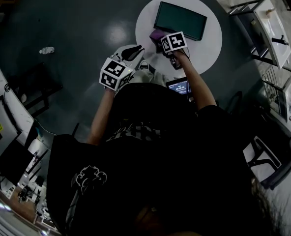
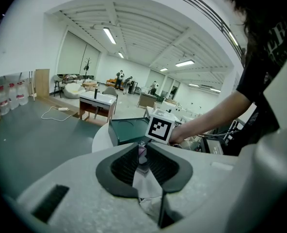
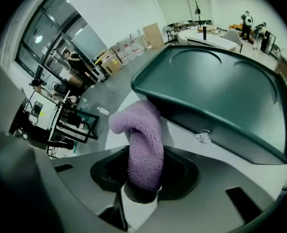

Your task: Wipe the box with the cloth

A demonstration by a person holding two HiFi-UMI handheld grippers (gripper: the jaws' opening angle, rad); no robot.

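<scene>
A dark green box [image 1: 180, 19] lies on the round white table [image 1: 209, 48]; in the right gripper view the box [image 3: 216, 91] fills the upper right above the table [image 3: 182, 130]. My right gripper [image 1: 161, 37] is shut on a purple cloth [image 1: 157, 34]. The cloth [image 3: 143, 140] curls up out of the jaws of that gripper [image 3: 142, 178], and its tip is at the box's near left corner. My left gripper [image 1: 133, 52] hangs off the table's left edge. In its own view the left gripper [image 2: 143, 157] is shut and holds nothing, facing the box [image 2: 126, 130].
A small device with a lit screen [image 1: 179, 86] sits just below my right arm. A white shelf unit [image 1: 266, 28] and a chair [image 1: 268, 156] stand to the right. A bottle [image 1: 46, 50] lies on the dark floor at left, near desks [image 1: 3, 127].
</scene>
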